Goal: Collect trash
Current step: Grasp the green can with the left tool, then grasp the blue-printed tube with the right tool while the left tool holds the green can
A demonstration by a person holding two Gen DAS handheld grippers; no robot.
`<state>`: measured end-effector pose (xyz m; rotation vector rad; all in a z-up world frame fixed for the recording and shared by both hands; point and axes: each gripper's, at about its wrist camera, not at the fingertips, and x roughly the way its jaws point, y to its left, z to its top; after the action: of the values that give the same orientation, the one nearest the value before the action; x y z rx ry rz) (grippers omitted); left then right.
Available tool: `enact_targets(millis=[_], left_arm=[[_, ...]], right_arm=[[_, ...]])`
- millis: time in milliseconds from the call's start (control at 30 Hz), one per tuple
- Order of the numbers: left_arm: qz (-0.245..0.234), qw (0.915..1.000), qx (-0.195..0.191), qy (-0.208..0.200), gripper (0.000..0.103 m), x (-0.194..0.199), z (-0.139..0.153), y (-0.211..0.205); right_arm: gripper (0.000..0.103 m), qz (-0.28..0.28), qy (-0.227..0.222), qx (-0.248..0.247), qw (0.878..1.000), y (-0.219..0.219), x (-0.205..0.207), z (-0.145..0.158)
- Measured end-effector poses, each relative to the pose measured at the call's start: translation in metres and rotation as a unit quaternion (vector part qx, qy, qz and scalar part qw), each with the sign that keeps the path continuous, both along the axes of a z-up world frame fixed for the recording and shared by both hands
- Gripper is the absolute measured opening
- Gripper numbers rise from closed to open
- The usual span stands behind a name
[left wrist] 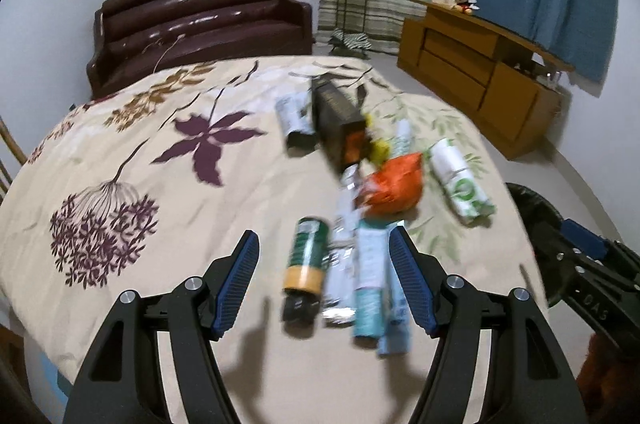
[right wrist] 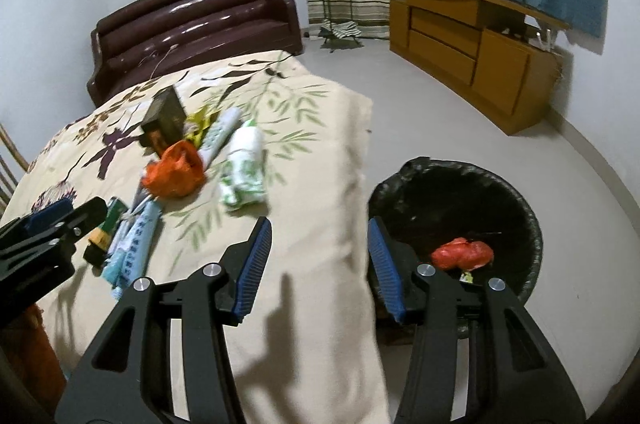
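Spread over the bed, the floral bedcover [left wrist: 120, 151] is carrying a scatter of trash. I am holding my left hand-held gripper [left wrist: 324, 284] wide open and empty just above the nearest pieces: a green can [left wrist: 308, 256] and pale blue wrappers [left wrist: 372, 288] are lying between its fingers, not touched. My right hand-held gripper [right wrist: 320, 264] is also gaping wide and gripping nothing, hanging over the bed edge, with the black-lined trash bin [right wrist: 516, 199] standing on the floor just beside the bed. A red bag [right wrist: 462, 254] is already lying inside the bin. Farther on the cover are lying an orange bag [left wrist: 394, 187], a white-green package [left wrist: 460, 183] and a dark box [left wrist: 338, 119]. Behind are standing a brown sofa [left wrist: 200, 19] and a wooden cabinet [left wrist: 480, 71].
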<state>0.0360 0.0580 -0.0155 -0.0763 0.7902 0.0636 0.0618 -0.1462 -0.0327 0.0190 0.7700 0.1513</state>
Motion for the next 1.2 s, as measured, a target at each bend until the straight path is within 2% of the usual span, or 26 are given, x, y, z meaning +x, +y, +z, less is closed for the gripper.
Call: enact_targets(millis=[267, 500, 767, 900, 1200], left_arm=[[0.002, 0.9997, 0.001, 0.025, 0.059, 0.007, -0.02, 0.016], [-0.004, 0.9988, -0.02, 0.044, 0.043, 0.013, -0.029, 0.023], [-0.021, 0.9981, -0.026, 0.051, 0.042, 0.019, -0.031, 0.021], [-0.027, 0.9983, -0.022, 0.046, 0.025, 0.02, -0.032, 0.023], [-0.031, 0.9981, -0.03, 0.043, 0.024, 0.017, -0.031, 0.028]], right_arm=[[0.049, 0.012, 0.008, -0.004, 1.0, 0.02, -0.002, -0.007], [0.049, 0.016, 0.015, -0.003, 1.0, 0.027, 0.001, -0.012], [0.049, 0.022, 0.017, -0.005, 1.0, 0.036, 0.0, -0.014], [0.049, 0.025, 0.017, -0.005, 1.0, 0.04, -0.001, -0.014], [0.049, 0.033, 0.019, -0.006, 0.999, 0.049, -0.002, -0.015]])
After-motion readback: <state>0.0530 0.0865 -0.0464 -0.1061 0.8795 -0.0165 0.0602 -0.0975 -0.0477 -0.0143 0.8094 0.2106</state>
